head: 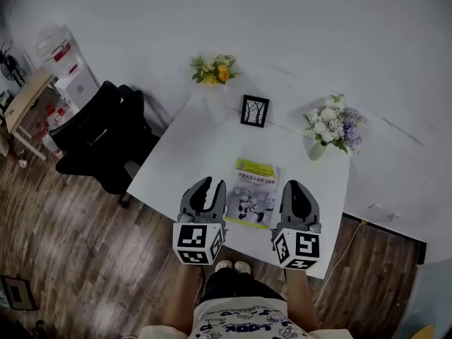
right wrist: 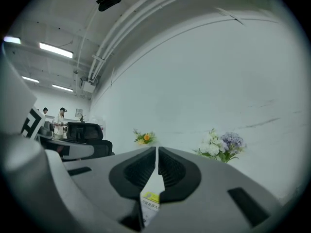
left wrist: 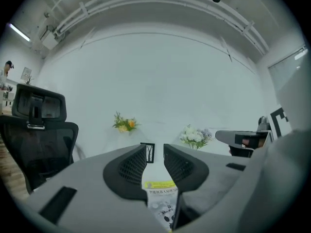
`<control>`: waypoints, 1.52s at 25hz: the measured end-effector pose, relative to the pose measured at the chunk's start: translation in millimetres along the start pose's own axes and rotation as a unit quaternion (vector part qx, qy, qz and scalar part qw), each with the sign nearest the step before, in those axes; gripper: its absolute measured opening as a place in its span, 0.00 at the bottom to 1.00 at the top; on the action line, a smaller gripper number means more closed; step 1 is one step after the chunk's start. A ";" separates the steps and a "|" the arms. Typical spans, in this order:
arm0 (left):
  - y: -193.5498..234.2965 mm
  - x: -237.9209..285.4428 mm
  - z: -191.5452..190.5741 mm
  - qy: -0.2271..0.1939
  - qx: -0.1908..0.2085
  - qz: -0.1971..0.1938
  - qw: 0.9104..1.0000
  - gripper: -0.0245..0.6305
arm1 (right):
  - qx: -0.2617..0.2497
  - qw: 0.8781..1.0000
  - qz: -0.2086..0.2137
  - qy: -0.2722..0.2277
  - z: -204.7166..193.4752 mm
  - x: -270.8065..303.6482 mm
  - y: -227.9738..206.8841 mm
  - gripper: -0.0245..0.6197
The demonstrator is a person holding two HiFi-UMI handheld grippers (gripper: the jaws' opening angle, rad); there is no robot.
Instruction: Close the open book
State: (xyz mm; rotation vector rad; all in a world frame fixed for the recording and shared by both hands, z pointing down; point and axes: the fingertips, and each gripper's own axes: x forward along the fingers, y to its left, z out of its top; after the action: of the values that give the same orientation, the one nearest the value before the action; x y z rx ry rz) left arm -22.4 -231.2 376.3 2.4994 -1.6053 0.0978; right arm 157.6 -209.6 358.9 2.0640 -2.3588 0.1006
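Note:
The book lies closed and flat, cover up with a yellow-green band at its far edge, near the front of the white table. My left gripper hangs above the table's front edge, just left of the book. Its jaws stand apart with nothing between them, and the book shows below them past my left gripper. My right gripper hovers to the right of the book with its jaws shut on nothing. A corner of the book shows under my right gripper.
A small framed picture stands behind the book. Yellow flowers are at the table's far left corner, and a vase of white and purple flowers is at its right. A black office chair sits left of the table.

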 end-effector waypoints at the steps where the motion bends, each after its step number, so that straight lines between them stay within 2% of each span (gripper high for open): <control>1: 2.2 -3.4 6.3 -0.008 0.004 0.006 1.000 0.22 | 0.000 1.000 0.004 -0.002 2.2 0.8 3.3 0.09; 6: 18.8 -19.3 28.0 -0.036 0.015 0.049 0.998 0.13 | -0.003 1.000 0.019 -0.015 15.3 4.9 18.2 0.09; 17: 37.6 -44.5 45.7 -0.059 0.037 0.099 0.993 0.09 | -0.010 0.999 0.036 -0.029 30.3 3.9 35.3 0.09; 38: 32.2 -48.4 53.2 -0.062 0.047 0.096 0.992 0.08 | -0.018 0.999 0.031 -0.028 31.1 0.5 36.9 0.09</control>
State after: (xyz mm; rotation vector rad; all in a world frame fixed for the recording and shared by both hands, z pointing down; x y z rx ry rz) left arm -73.8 -210.4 320.4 2.4553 -1.9331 0.0447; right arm 122.2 -206.8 326.2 2.0049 -2.4378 -0.0007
